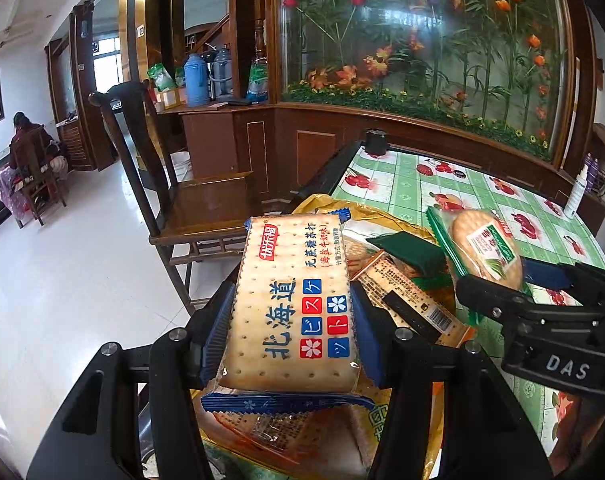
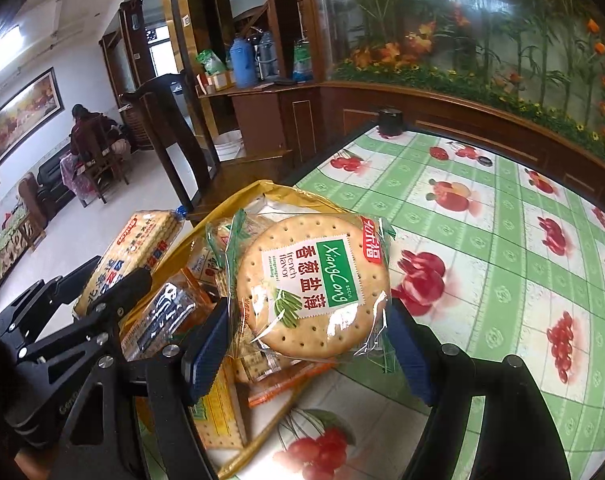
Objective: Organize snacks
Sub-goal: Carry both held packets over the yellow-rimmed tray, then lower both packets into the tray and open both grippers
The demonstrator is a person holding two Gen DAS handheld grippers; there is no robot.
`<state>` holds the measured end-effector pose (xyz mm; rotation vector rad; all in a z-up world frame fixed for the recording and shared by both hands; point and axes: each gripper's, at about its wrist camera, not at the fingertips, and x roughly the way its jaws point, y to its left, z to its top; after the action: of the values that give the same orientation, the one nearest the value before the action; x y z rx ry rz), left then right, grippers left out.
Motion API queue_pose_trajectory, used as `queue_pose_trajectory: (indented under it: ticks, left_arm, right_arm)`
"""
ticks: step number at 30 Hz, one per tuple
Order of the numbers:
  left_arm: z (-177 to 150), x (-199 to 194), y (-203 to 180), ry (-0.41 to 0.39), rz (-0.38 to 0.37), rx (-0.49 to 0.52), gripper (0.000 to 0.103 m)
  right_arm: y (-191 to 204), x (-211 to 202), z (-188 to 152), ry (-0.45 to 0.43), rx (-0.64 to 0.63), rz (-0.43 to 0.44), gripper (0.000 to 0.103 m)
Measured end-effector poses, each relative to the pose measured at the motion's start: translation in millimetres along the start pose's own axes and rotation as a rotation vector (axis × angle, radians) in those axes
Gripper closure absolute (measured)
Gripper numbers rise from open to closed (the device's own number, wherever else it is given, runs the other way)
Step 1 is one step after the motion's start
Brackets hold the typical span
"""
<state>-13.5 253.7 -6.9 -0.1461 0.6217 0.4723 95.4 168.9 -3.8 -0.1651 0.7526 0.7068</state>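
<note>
Soda cracker pack (image 1: 290, 308) lengthwise along left gripper (image 1: 292, 320)

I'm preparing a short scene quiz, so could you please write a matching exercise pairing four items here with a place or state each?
Things:
1. rectangular cracker pack
2. round cracker pack
3. yellow bag
4. blue thermos

Places or states:
A. on the wooden counter
B. held in the right gripper
C. open on the table, holding snack packs
D. held in the left gripper

Pairs: 1-D, 2-B, 3-C, 4-A
</note>
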Motion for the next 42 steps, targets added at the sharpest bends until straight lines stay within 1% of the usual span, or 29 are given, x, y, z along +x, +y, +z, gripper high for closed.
queue_pose_trajectory:
  ticks: [8, 14, 21, 27, 30, 35, 42]
  left_arm:
    - [-1.6, -1.8, 2.6, -0.003, 0.012, -0.003, 0.049]
    - [-4.8, 1.6, 3.8, 0.013, 0.009, -0.004, 0.049]
    - [-8.7, 5.5, 3.9, 0.033, 0.007, 0.006, 0.049]
    - [-7.1, 9.1, 3.8, 0.046, 0.011, 0.006, 0.049]
    - [-5.5, 15.3, -0.1, 0.058, 0.004, 0.004, 0.049]
    - [-5.2, 27.8, -8.0, 0.084, -0.004, 0.007, 0.049]
    - [-9.6, 39.1, -9.8, 0.116, -0.012, -0.01, 0.048]
  right_arm:
    - [8.9, 15.1, 13.9, -0.002, -0.021, 0.024, 0.027]
    - [17.0, 34.2, 24.1, 0.008, -0.049, 0.048, 0.027]
    - [25.5, 70.0, 39.8, 0.061, -0.068, 0.086, 0.027]
    - [25.7, 98.1, 47.6, 0.109, -0.058, 0.111, 0.027]
    - [23.0, 107.7, 46.8, 0.122, -0.052, 0.108, 0.026]
    - [21.6, 110.9, 47.9, 0.12, -0.068, 0.095, 0.026]
    - [16.0, 115.4, 46.6, 0.123, -0.075, 0.076, 0.017]
